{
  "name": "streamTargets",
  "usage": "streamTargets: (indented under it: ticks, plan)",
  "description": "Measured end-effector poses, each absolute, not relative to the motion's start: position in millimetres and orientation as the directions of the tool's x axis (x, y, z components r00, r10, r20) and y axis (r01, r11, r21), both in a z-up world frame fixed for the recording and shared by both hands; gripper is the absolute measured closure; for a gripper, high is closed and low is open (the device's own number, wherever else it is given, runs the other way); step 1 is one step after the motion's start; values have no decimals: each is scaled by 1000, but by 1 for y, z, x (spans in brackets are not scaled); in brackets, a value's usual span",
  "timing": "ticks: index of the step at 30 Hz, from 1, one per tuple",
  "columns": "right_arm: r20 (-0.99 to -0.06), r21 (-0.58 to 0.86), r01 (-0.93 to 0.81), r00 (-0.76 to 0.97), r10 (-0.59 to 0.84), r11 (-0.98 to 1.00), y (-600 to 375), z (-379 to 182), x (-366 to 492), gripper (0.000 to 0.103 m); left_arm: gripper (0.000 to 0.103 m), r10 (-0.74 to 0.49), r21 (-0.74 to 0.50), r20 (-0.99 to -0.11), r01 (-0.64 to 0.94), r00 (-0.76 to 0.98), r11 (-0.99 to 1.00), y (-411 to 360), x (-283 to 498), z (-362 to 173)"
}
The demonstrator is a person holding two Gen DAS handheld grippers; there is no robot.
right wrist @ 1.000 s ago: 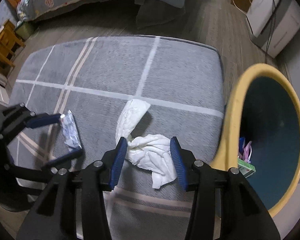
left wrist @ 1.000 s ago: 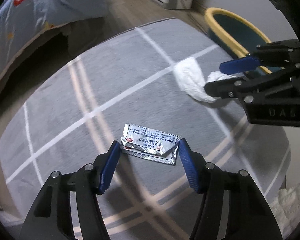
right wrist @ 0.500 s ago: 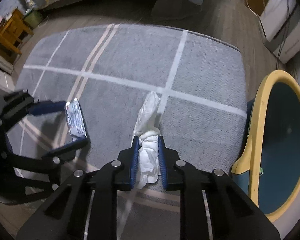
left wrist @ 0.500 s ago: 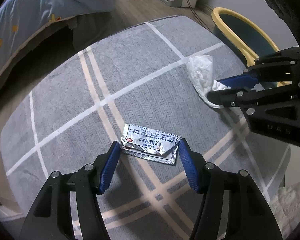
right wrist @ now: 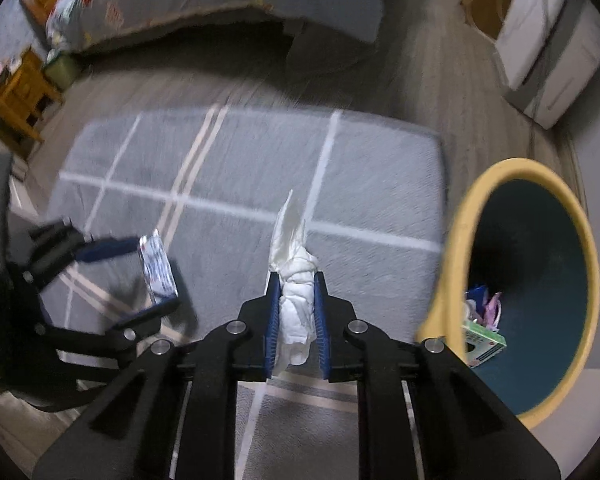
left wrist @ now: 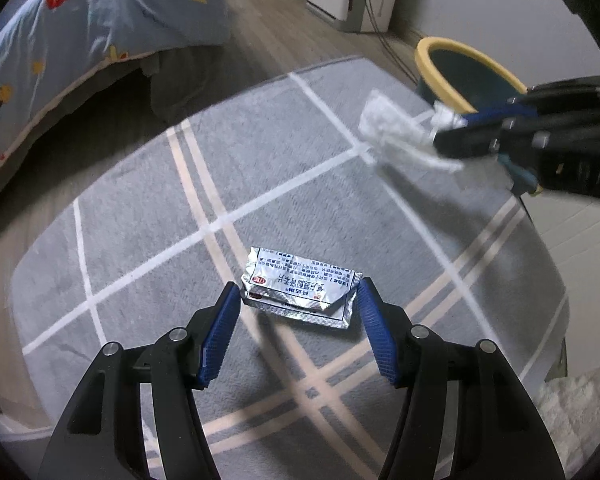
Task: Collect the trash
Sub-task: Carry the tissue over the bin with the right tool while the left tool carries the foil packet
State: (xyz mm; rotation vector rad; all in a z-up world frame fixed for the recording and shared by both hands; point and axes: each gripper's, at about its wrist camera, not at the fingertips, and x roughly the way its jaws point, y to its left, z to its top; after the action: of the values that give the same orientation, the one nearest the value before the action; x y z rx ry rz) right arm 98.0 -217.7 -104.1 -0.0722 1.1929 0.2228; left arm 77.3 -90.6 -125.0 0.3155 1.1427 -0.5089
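Observation:
A crumpled white tissue is pinched between the blue pads of my right gripper, which is shut on it; its free end sticks out ahead, off the grey rug. From the left wrist view the tissue hangs at the tip of the right gripper, close to the yellow-rimmed bin. My left gripper holds a silver foil packet by its two ends, above the rug. The same packet shows in the left gripper at the left of the right wrist view.
The bin stands off the rug's right edge, with some wrappers and a small box inside. A bed with a blue patterned cover borders the far side. A white appliance with cables stands at the back right.
My right gripper's jaws closed on the tissue and lifted it off the rug. The left gripper kept the foil packet between its pads and barely moved.

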Motion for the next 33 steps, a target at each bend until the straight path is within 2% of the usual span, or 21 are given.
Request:
streamTargets:
  ticks: [6, 14, 17, 25, 28, 33]
  plan:
    - [-905, 86, -146, 402, 138, 986, -256, -75, 97, 87, 41, -230, 6, -907, 556, 353, 831, -101, 72, -114]
    - [-890, 107, -69, 438, 127, 992, -303, -68, 93, 87, 42, -250, 6, -893, 564, 374, 826, -123, 66, -99]
    - [-876, 129, 16, 471, 106, 992, -336, -65, 91, 87, 41, -261, 31, -880, 596, 397, 802, -145, 62, -93]
    - [-867, 228, 257, 493, 76, 939, -436, -81, 84, 87, 41, -367, -3, -847, 685, 385, 728, -218, 47, -72]
    - [-866, 278, 322, 491, 91, 905, -461, -92, 78, 87, 41, -373, -10, -850, 698, 371, 716, -249, 52, -73]
    - [-865, 321, 371, 490, 110, 871, -478, -103, 76, 87, 41, -353, 47, -850, 723, 391, 689, -297, 69, -74]
